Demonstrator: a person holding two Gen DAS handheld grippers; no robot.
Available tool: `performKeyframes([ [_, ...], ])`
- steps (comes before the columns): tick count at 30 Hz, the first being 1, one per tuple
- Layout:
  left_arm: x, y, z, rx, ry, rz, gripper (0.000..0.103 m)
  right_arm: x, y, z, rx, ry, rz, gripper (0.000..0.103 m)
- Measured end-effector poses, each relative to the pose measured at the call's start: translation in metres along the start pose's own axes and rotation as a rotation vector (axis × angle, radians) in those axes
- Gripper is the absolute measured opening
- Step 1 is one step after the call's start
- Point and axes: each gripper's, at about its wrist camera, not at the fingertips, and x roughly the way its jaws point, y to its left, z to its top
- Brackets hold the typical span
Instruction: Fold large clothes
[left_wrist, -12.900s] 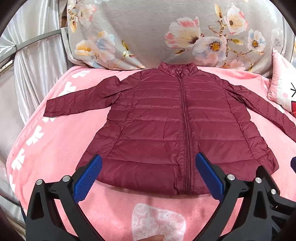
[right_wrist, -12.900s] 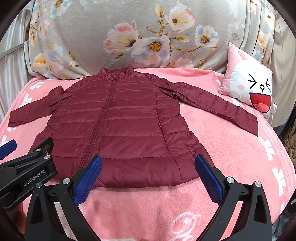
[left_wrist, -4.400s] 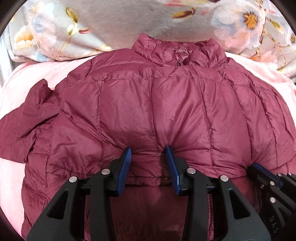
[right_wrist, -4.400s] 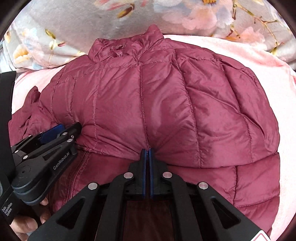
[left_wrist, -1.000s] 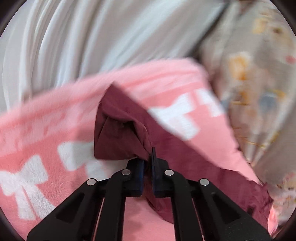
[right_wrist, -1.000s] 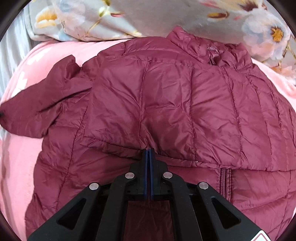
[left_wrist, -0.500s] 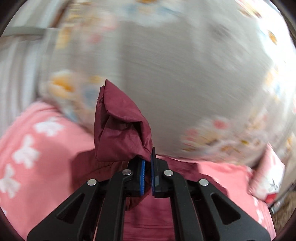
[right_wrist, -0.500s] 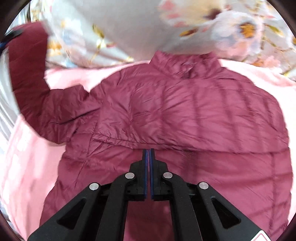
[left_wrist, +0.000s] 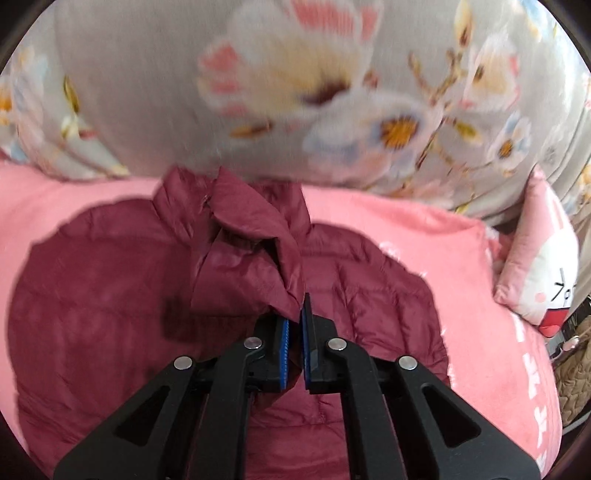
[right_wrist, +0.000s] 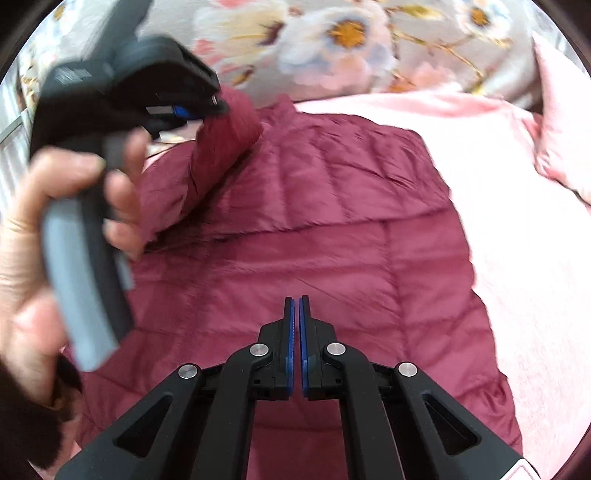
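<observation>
- Maroon puffer jacket (right_wrist: 332, 236) lies on the pink blanket (left_wrist: 424, 236) of the bed, collar toward the floral pillow (left_wrist: 184, 92).
- Left tool (left_wrist: 294, 325): pads nearly closed, pinching the sleeve end (left_wrist: 255, 266), held raised above the jacket body.
- Right tool (right_wrist: 295, 314): pads pressed together, nothing visible between them, above the jacket's lower half.
- Hand (right_wrist: 40, 258) grips the left tool's handle.
- White rabbit cushion (left_wrist: 546, 273) at right edge.

The jacket (left_wrist: 369, 295) is dark burgundy with quilted stitching, lying on a pink blanket (left_wrist: 480, 266) printed with white bows. Behind it the pillow (left_wrist: 184, 92) is grey with pink, white and yellow flowers, and a pink cushion (left_wrist: 546, 280) carries a white cartoon face. Both grippers are black with blue finger pads (right_wrist: 291, 332)
</observation>
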Motion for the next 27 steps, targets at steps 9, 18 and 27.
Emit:
performKeyframes([
  [9, -0.024, 0.002, -0.019, -0.057, -0.058, -0.111, 0.075, 0.001, -0.029, -0.002, 0.062, -0.005, 0.009, 0.029],
  [18, -0.105, 0.141, -0.026, -0.201, -0.082, 0.014, 0.083, -0.005, -0.032, 0.045, 0.058, -0.073, 0.079, 0.06],
  [27, -0.107, 0.286, -0.074, -0.655, -0.052, -0.007, 0.069, 0.048, -0.037, 0.093, 0.147, -0.043, 0.082, 0.06],
])
